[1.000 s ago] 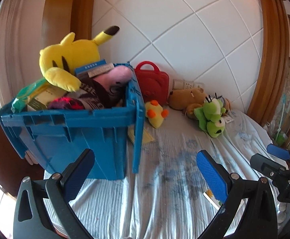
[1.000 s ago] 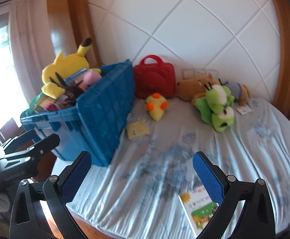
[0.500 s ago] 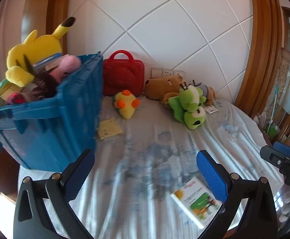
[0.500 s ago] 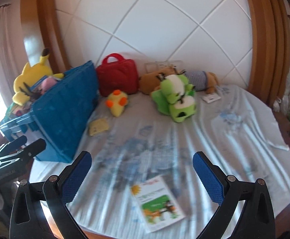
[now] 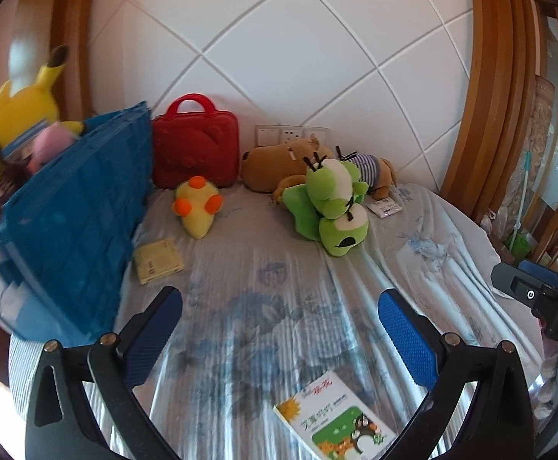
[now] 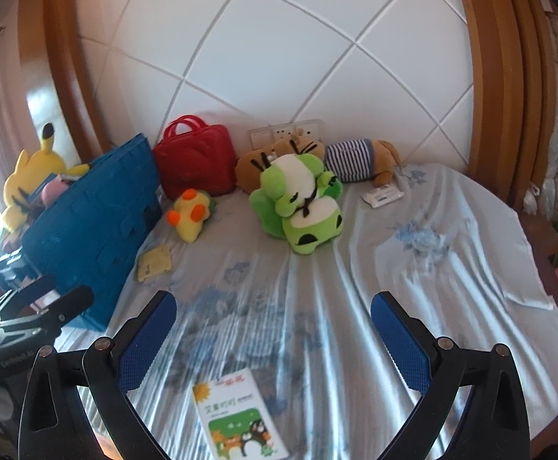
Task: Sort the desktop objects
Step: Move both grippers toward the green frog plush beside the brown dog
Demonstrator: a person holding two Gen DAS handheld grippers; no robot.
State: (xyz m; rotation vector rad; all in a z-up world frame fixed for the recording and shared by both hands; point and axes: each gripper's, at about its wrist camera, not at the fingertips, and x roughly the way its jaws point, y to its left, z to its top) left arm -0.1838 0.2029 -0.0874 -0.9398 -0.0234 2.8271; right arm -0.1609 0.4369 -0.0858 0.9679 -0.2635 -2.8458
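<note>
From my remote station, I hold both tools above the cloth-covered table (image 6: pixel 451 268): the left gripper (image 5: pixel 279 329) and the right gripper (image 6: pixel 273 326) each hang with jaws spread wide and nothing between the blue pads. The blue crate (image 5: pixel 75 222), already stuffed with a yellow plush (image 5: pixel 14 115) and other toys, is my landmark. Just beside its near wall lies a small yellow card (image 5: pixel 158 260); a little past that sits the yellow duck plush (image 5: pixel 198 207), and a red case (image 5: pixel 196 145) stands against the wall next to the crate's far corner. Farther off from the crate are the green frog plush (image 6: pixel 302 207) and a brown plush (image 5: pixel 279 165) behind it. Well apart from the crate, nearest me, lies the picture book (image 6: pixel 236 414), almost under the right gripper. I judge this the approach step, with 0 items in hand; the next move calls for lowering onto the flat book and catching an edge.
</note>
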